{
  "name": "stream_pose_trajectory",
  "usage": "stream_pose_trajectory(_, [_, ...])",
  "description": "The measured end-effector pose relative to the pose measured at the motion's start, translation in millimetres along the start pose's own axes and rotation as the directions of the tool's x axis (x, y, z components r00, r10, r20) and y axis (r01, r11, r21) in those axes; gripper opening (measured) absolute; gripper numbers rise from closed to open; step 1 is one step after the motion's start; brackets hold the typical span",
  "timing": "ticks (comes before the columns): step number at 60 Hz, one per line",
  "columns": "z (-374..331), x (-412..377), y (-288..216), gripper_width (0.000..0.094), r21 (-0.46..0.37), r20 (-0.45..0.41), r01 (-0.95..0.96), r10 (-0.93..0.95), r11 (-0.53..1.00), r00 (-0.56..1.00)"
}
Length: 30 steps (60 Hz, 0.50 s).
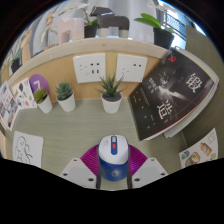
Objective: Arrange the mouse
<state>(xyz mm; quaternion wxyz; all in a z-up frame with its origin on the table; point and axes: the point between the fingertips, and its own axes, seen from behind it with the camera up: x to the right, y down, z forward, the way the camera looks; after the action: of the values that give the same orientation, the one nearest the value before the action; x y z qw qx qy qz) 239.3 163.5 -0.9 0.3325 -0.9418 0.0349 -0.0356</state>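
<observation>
A blue and white mouse (112, 160) with a red scroll strip sits between my gripper's (112, 166) two fingers. The magenta pads (92, 158) press against both of its sides, so the gripper is shut on it. The mouse points forward, away from me, over the light grey desk (75, 130). I cannot tell whether it touches the desk or is lifted off it.
Three small potted plants (66, 96) stand in a row ahead, against a wooden back panel with white sockets (88, 68). A dark poster with red lettering (170, 95) leans at the right. Papers with drawings (24, 148) lie at the left.
</observation>
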Motion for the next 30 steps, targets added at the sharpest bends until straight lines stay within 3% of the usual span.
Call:
stream_pose_trajectory(9, [-91,-26,-76,0.035,0.186,-0.052,-0.048,0.058,0.981,0.997])
stream_pose_trajectory(19, [-201,-101,-156,0.0348,0.379,-0.038,-0.054,0.074,0.924,0.997])
stream_pose_trajectory(30, [-227,-233,-168,0.0347,0.423,0.069,-0.044,0.017,0.905,0.998])
